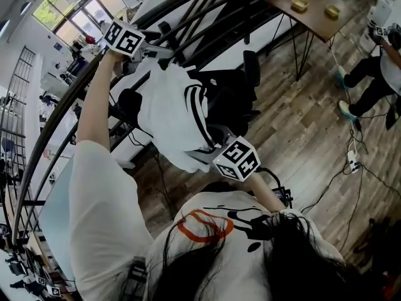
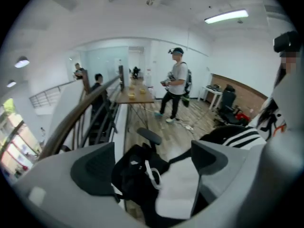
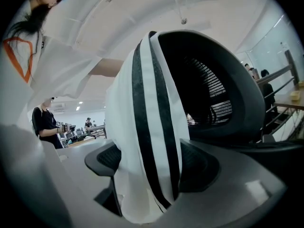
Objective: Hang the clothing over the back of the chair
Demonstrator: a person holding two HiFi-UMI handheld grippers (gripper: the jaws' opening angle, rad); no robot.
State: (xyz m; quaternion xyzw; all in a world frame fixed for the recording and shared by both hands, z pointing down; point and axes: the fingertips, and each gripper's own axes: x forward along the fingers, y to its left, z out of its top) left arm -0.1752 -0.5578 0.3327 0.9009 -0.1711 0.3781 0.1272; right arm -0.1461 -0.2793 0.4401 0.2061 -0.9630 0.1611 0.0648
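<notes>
The garment [image 1: 166, 111], judged light, soft and limp (likely to slip), is draped over the back of the chair [image 1: 229, 89] and is best taken at its hem. One garment and one chair are counted. The right gripper [image 3: 149, 165] is spread wide around the striped cloth, and the left gripper [image 2: 152, 165] is spread wide and empty.

The left gripper [image 2: 152, 164] has its jaws wide apart above the black chair [image 2: 149, 136]. White clothing [image 2: 178, 189] lies between them, nearer the right jaw.

The shirt [image 1: 169, 115] hangs over the office chair [image 1: 232, 102]'s back; a railing [image 1: 207, 17] runs behind the chair, and a table [image 1: 313, 19] stands farther right beside it.
</notes>
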